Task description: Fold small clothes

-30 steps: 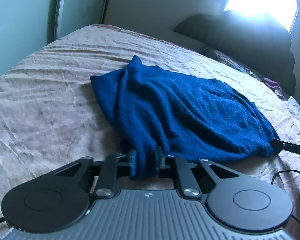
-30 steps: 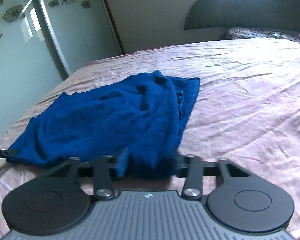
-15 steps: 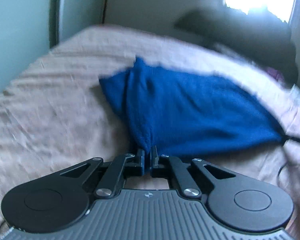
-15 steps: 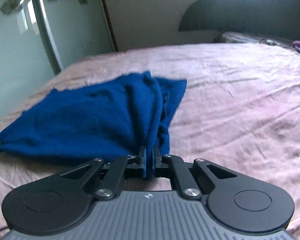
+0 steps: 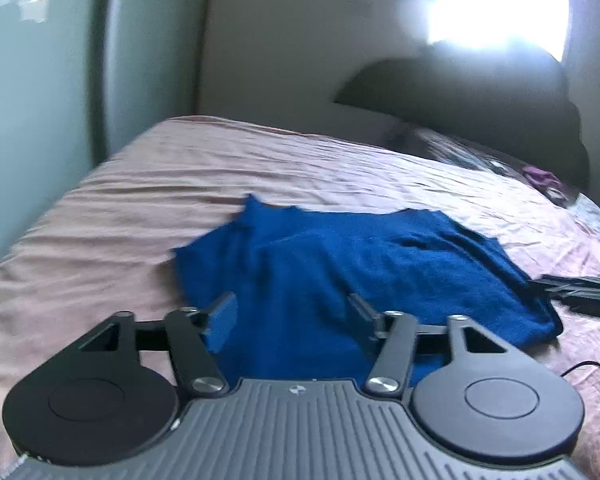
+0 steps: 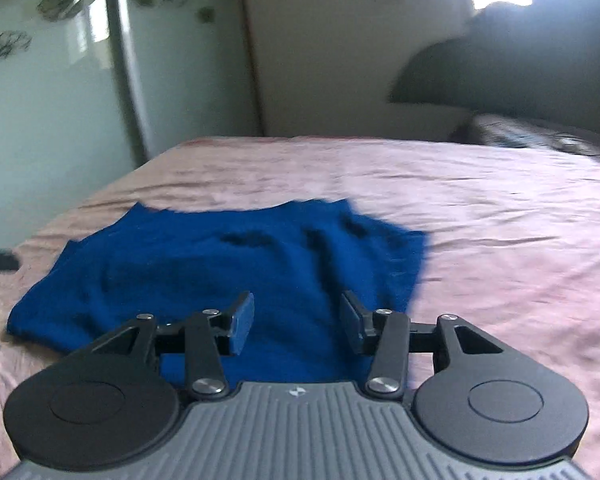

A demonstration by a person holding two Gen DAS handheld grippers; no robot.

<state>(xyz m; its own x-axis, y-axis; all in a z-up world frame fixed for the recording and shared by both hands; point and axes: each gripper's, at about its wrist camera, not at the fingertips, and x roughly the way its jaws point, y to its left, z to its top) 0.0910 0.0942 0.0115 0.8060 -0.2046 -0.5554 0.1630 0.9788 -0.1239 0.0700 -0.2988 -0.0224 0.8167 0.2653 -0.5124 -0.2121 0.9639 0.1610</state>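
A dark blue knitted garment (image 5: 340, 264) lies flat and folded over on the pink bed sheet (image 5: 140, 200). My left gripper (image 5: 292, 312) is open just above the garment's near edge, holding nothing. In the right wrist view the same garment (image 6: 220, 264) lies spread in front of my right gripper (image 6: 296, 320), which is open and empty above its near edge. The tip of the right gripper (image 5: 580, 292) shows at the garment's right corner in the left wrist view.
The bed sheet (image 6: 500, 240) stretches far to the right and back. A dark headboard (image 5: 480, 100) and patterned pillow (image 6: 532, 136) sit at the far end. A glass wardrobe door (image 6: 40, 100) stands on the left. A black cable (image 5: 580, 368) lies near the right edge.
Both grippers were shut on the garment's near edge half a second ago. Both have opened and let it go, and the garment now lies flatter on the bed.
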